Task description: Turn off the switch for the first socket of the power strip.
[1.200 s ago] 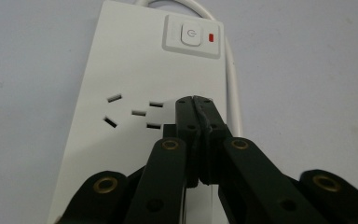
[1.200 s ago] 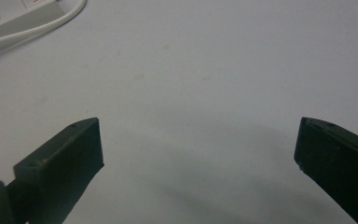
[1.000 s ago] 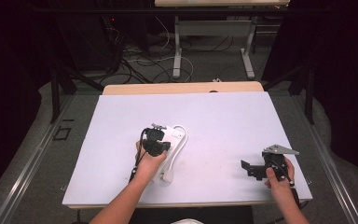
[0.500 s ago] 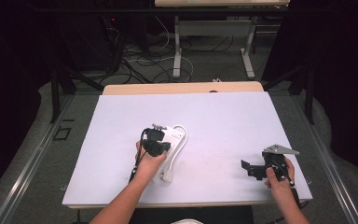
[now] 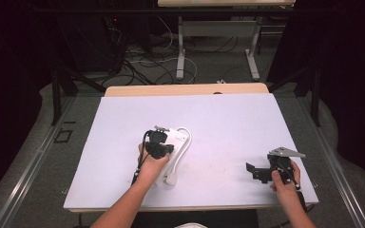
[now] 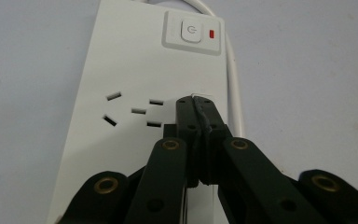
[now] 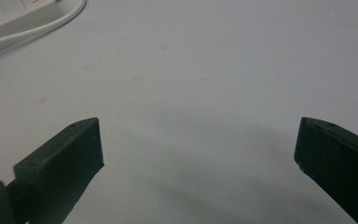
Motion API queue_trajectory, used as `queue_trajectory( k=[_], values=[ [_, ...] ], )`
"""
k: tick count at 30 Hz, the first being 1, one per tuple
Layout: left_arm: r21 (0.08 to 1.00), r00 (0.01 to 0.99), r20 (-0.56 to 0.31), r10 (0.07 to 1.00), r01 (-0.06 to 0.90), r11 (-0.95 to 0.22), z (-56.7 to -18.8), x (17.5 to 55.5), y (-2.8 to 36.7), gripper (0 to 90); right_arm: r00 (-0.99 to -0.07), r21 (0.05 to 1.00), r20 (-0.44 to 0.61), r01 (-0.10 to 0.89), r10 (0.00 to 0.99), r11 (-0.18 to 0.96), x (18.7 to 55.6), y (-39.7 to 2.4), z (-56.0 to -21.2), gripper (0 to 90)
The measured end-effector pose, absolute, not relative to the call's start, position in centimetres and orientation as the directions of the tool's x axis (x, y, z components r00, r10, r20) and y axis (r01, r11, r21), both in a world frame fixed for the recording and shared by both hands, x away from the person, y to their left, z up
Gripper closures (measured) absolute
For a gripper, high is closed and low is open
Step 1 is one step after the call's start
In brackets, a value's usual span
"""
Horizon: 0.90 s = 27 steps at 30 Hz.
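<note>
The left gripper (image 6: 196, 103) has its fingers pressed together, tips at the white plastic power strip (image 6: 135, 70) below its rocker switch (image 6: 191, 32), apparently touching. Pushing off-centre could skid the strip across the pale desk (image 5: 228, 123). The right gripper (image 7: 198, 154) rests with fingers wide, holding nothing.

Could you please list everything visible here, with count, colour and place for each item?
power strip: one, white, on the left-centre of the table, lying flat under the left gripper.
power button: one, white, at the far end of the power strip, with a small red indicator beside it.
cord: one, white, looping along the right side of the power strip.
table: one, white top with a wooden far edge.
second desk: one, pale legs, on the floor behind, with loose cables nearby.
left gripper: one, black, jaws shut, tips over the power strip next to the sockets.
right gripper: one, black with a grey plate, jaws open, near the table's right front corner.
hands: two, one holding each gripper.
</note>
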<state>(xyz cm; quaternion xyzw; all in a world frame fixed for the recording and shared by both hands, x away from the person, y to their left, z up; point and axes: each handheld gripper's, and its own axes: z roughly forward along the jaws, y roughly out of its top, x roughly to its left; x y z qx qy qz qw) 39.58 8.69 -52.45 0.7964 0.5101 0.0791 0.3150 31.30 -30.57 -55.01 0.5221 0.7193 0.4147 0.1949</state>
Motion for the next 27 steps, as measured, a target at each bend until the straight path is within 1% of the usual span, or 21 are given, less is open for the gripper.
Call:
queue_trajectory(
  k=[6,13,23,26,27],
  values=[
    [0.581,0.461,-0.204,0.864,0.767,-0.272,-52.4,39.5,8.7,90.0,-0.376,0.802,0.149,0.587,0.915,0.111,31.3,-30.6,-55.0,0.6],
    [0.581,0.481,-0.195,0.855,0.759,-0.295,-52.0,39.4,8.7,90.0,-0.375,0.802,0.149,0.587,0.915,0.11,31.3,-30.6,-55.0,0.6],
    [0.584,0.495,-0.198,0.846,0.753,-0.303,-51.2,39.1,8.7,90.0,-0.373,0.808,0.148,0.579,0.916,0.106,31.2,-30.5,-54.9,0.6],
    [0.576,0.492,-0.211,0.845,0.761,-0.299,-51.0,39.0,8.8,89.5,-0.374,0.809,0.147,0.578,0.916,0.106,31.2,-30.5,-54.9,0.6],
    [0.581,0.497,-0.201,0.844,0.754,-0.306,-51.0,39.0,8.9,89.1,-0.374,0.809,0.148,0.578,0.915,0.106,31.2,-30.5,-54.9,0.5]
  ],
)
